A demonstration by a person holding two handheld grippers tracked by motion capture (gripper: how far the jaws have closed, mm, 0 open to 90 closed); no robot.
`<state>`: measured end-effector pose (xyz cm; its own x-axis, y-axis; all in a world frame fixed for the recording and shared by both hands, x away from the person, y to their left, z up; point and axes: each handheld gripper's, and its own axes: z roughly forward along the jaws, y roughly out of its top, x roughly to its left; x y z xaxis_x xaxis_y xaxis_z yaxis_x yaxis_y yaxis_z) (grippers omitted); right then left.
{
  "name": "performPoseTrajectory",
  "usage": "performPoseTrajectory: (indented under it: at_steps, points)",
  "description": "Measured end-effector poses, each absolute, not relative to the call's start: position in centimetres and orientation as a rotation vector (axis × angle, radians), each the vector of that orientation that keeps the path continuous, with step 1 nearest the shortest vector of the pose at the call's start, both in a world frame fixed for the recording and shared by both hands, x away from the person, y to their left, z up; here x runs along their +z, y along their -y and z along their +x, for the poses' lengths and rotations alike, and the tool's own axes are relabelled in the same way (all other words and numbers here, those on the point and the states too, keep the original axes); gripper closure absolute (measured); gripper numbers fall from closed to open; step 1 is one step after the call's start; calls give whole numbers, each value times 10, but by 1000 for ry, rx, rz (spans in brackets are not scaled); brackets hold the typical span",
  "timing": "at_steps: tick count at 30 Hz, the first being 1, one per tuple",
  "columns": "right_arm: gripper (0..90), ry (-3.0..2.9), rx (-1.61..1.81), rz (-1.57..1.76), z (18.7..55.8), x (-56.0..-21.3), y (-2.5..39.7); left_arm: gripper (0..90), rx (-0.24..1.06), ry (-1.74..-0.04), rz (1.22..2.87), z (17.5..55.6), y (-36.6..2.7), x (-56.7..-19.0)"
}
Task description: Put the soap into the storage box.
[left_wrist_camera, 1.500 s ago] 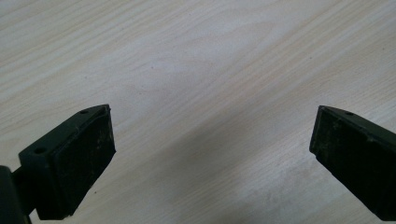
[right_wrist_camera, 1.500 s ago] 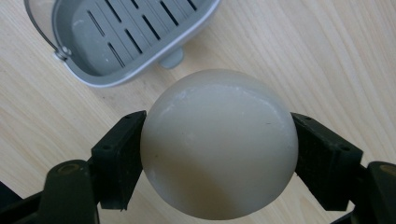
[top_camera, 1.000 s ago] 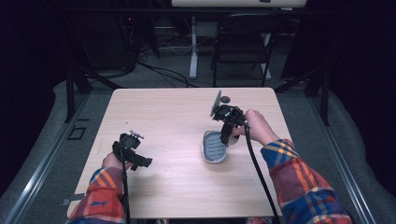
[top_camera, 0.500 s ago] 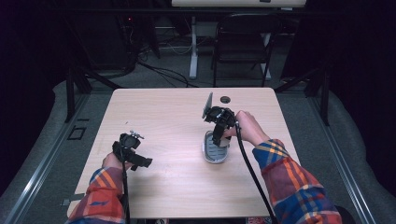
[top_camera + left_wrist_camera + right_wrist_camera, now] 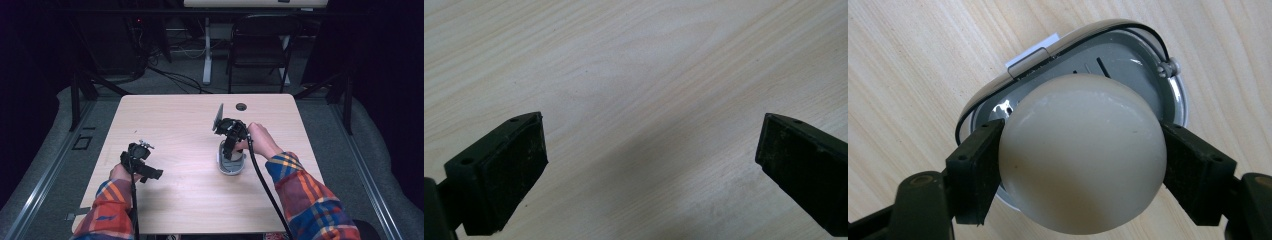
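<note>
Right claw [image 5: 1083, 160] gripping pale egg [image 5: 1082, 152] from both sides, hovering right above grey oval egg slicer [image 5: 1128, 65] lying on counter [image 5: 170, 120]. Left claw [image 5: 649, 170] standing wide open above bare wood, holding nothing, well apart from egg, near counter's left front part.

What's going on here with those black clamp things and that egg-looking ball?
A person in a plaid shirt sits at a wooden table with a two-jaw gripper in each hand. The right gripper is clamped on a cream egg, holding it just above a grey oval egg slicer that sits on the table. I can't tell if the egg touches it. The left gripper is open with nothing between its jaws, off to the side over bare wood.
</note>
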<state>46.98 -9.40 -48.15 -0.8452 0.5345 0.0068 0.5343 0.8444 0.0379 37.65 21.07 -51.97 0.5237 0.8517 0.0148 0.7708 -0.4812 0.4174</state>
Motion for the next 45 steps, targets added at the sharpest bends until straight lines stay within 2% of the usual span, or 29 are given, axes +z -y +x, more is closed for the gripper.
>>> performPoseTrajectory:
  at_steps: [23, 32, 45]
  points:
    - [229, -3013, 66, 902, 469, -497, 95, 2, 301, -1341, 2416, 377, -211, -520]
    - [215, -2992, 127, 914, 463, -482, 104, 2, 304, -1336, 2424, 377, -210, -520]
    - [146, -2950, 208, 888, 447, -453, 125, 2, 305, -1336, 2424, 377, -210, -520]
